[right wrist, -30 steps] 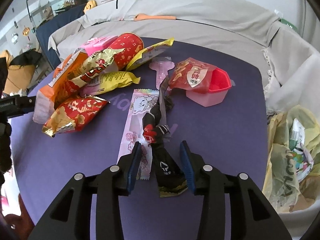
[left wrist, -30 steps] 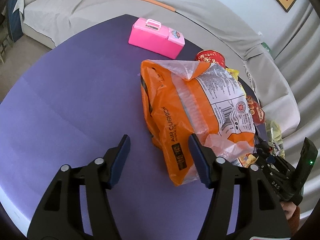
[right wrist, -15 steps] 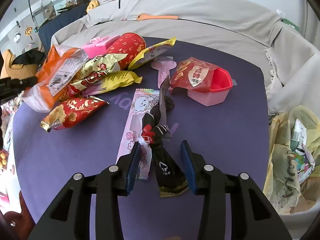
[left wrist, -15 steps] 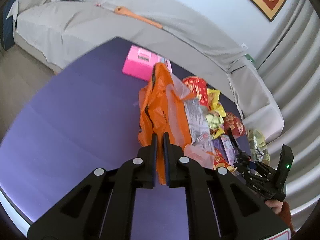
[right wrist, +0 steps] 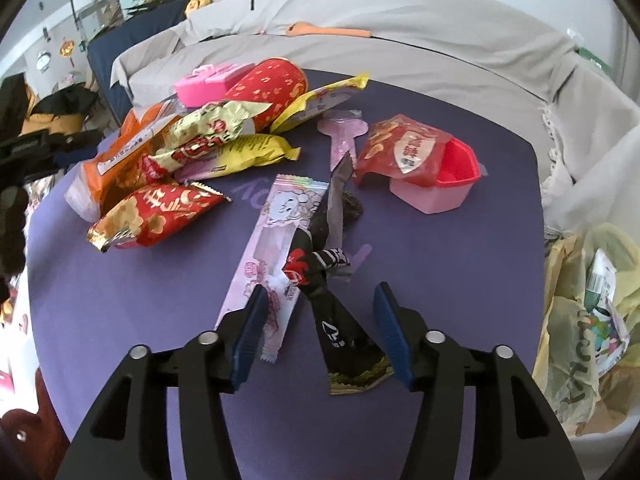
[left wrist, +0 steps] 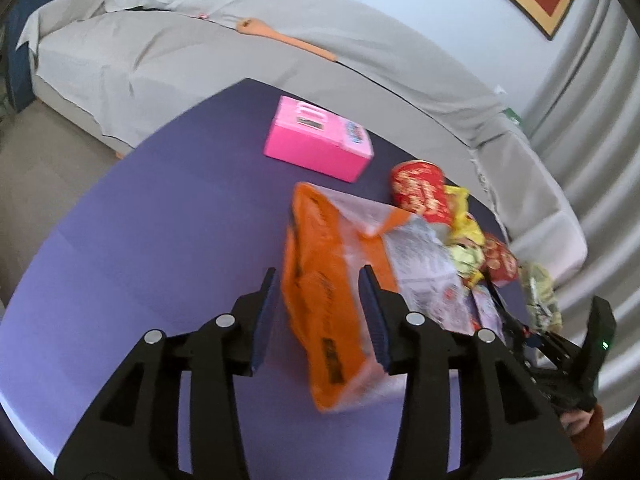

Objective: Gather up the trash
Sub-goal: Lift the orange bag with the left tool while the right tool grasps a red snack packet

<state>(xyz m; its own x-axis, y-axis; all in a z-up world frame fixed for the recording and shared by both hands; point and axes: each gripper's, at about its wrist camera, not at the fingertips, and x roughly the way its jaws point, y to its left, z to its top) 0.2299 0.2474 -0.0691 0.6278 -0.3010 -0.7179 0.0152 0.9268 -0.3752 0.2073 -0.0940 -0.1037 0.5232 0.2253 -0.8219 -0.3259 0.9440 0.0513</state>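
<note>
An orange and clear plastic bag point(left wrist: 328, 292) lies on the purple table point(left wrist: 168, 248). My left gripper point(left wrist: 320, 320) is open with its jaws on either side of the bag's near end. The bag also shows in the right wrist view point(right wrist: 116, 160). My right gripper point(right wrist: 320, 328) is open around a twisted black wrapper point(right wrist: 332, 312), next to a pink wrapper point(right wrist: 272, 248). Red point(right wrist: 156, 216) and yellow point(right wrist: 248, 152) snack wrappers lie in a pile.
A pink box point(left wrist: 320, 144) stands at the table's far side. A red can point(left wrist: 420, 192) lies near it. A pink tub point(right wrist: 440, 184) holds a red pouch. A yellow trash bag point(right wrist: 588, 320) hangs off the table's right edge. A grey covered sofa point(left wrist: 240, 60) rings the table.
My left gripper was shut on the orange bag and held it lifted; now it is open and the bag has dropped back onto the table. My right gripper has opened wider.
</note>
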